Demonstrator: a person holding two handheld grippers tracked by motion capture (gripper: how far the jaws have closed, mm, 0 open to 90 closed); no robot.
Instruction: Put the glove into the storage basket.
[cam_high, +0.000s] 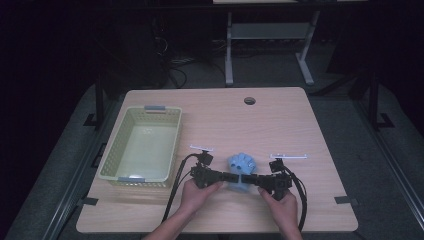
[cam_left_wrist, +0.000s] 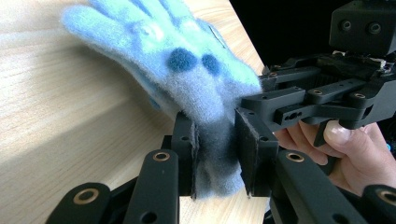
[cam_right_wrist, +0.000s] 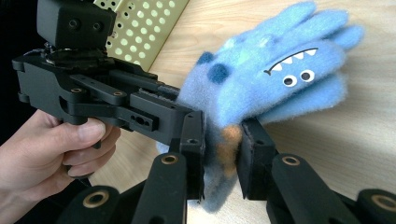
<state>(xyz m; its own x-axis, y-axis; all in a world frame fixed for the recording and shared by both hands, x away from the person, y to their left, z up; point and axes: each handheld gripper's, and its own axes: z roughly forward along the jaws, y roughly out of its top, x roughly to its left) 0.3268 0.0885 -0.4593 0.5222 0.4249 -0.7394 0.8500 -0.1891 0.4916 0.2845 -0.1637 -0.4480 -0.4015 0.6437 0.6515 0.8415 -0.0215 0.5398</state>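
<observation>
fuzzy blue monster-face glove gripped at its cuff from both sides
left gripper and right gripper fingers each clamp the cuff; the pale green perforated plastic basket is empty, so any drop-off remains.

Pale wooden table; yellow-green perforated basket at its left; blue fuzzy glove near the front edge

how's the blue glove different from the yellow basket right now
The blue glove is soft, fuzzy fabric; the yellow basket is rigid, perforated plastic. The glove is clamped at its cuff between the left gripper and right gripper; the basket sits untouched. The glove looks much smaller than the basket. Both are over the same wooden table.
</observation>
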